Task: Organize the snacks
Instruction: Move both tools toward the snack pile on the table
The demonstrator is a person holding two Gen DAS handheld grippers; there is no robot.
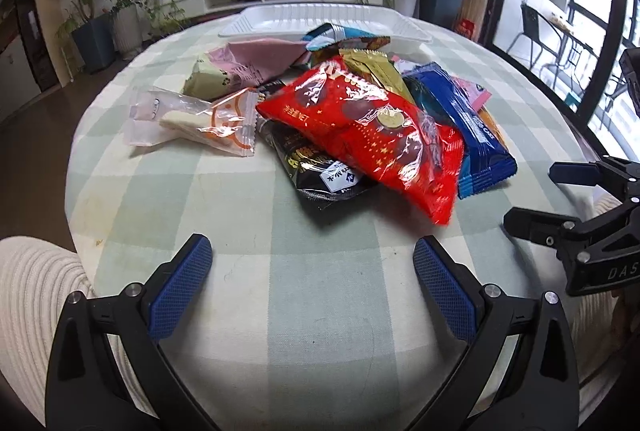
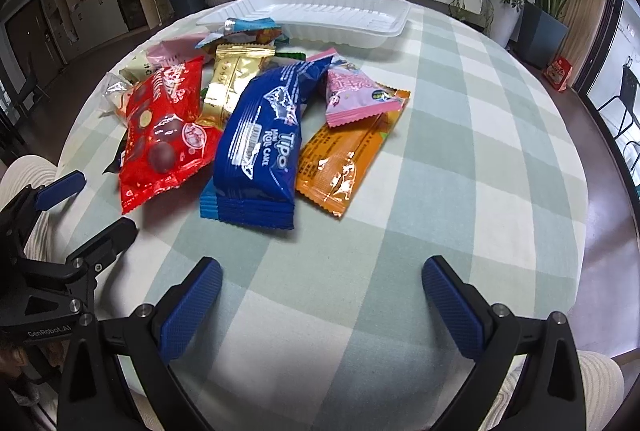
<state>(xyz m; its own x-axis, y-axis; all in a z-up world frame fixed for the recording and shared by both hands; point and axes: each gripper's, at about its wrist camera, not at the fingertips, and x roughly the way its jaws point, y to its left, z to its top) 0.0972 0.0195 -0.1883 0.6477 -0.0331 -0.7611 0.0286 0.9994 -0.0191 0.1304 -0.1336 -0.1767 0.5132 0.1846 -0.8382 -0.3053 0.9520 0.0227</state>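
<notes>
A heap of wrapped snacks lies at the centre of both frames on a checked tablecloth (image 2: pixel 460 135), just short of an empty white plastic tray (image 2: pixel 320 11) at the upper middle. The left gripper (image 1: pixel 312 267) and right gripper (image 2: pixel 322 281) hover low in the frame, jaws wide, holding nothing. Uppermost are a red chocolate-ball bag (image 1: pixel 360 135) and a blue Tipo roll cake pack (image 2: pixel 260 147), beside an orange packet (image 2: pixel 344 155), a pink packet (image 2: pixel 356 95) and a gold wrapper (image 2: pixel 232 83). All look light, crinkly and slippery; a pinch on a crimped end seam or across a narrow body seems safest, gently for the cake. A black packet (image 1: pixel 316 167) is mostly buried, and wrappers at the back of the pile cannot be identified.
</notes>
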